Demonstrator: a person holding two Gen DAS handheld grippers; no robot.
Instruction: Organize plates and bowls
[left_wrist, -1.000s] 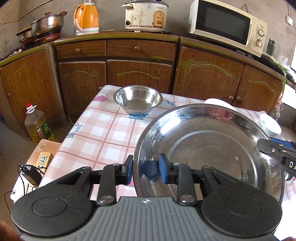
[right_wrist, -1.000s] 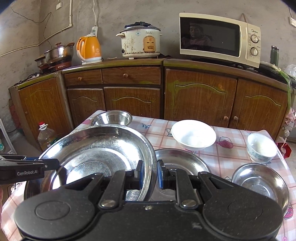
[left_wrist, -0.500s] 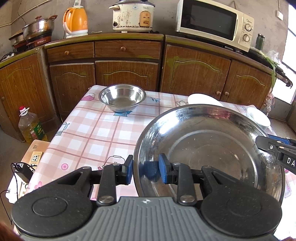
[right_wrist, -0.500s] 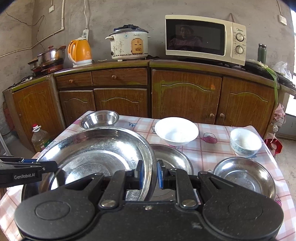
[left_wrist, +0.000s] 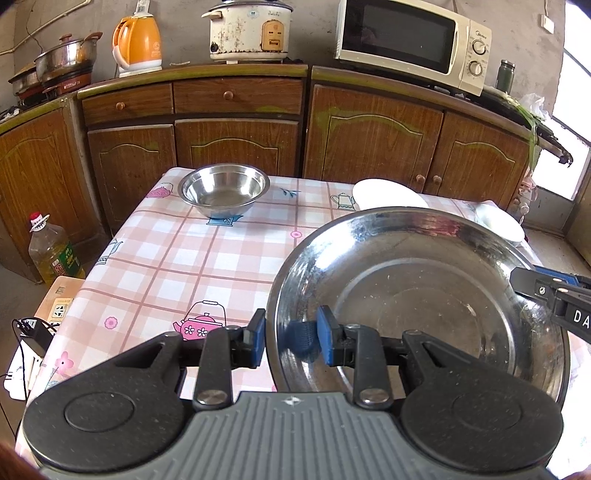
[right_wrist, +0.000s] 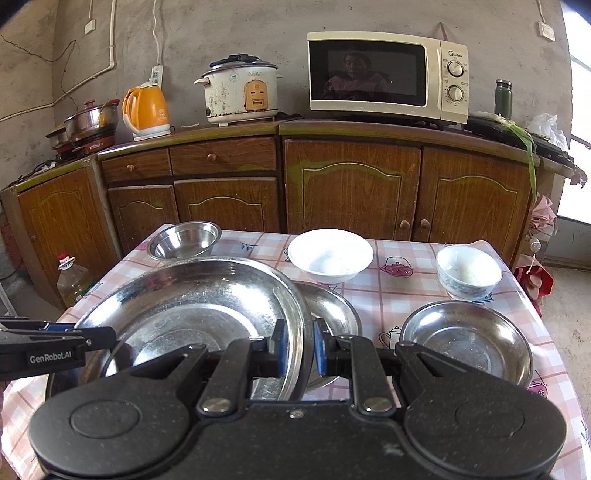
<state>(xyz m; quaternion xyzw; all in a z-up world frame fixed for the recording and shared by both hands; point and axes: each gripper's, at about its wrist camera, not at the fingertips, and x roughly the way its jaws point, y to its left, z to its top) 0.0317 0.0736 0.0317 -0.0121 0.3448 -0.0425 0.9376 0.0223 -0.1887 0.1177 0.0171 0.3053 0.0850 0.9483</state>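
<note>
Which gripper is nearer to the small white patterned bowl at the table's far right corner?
Right. The right gripper grips the big steel plate's rim on the patterned bowl's side; the left gripper grips the opposite rim, farther away.

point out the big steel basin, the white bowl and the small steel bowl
big steel basin (right_wrist: 192, 314): right wrist view, inner floor
white bowl (right_wrist: 330, 254): right wrist view, inside
small steel bowl (left_wrist: 224, 188): left wrist view, inside

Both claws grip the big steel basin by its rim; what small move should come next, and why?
Probably carry the big steel basin slightly rightward, over the steel plate. The left claw and right claw pinch opposite rims, and the plate lies just beyond, partly covered.
</note>
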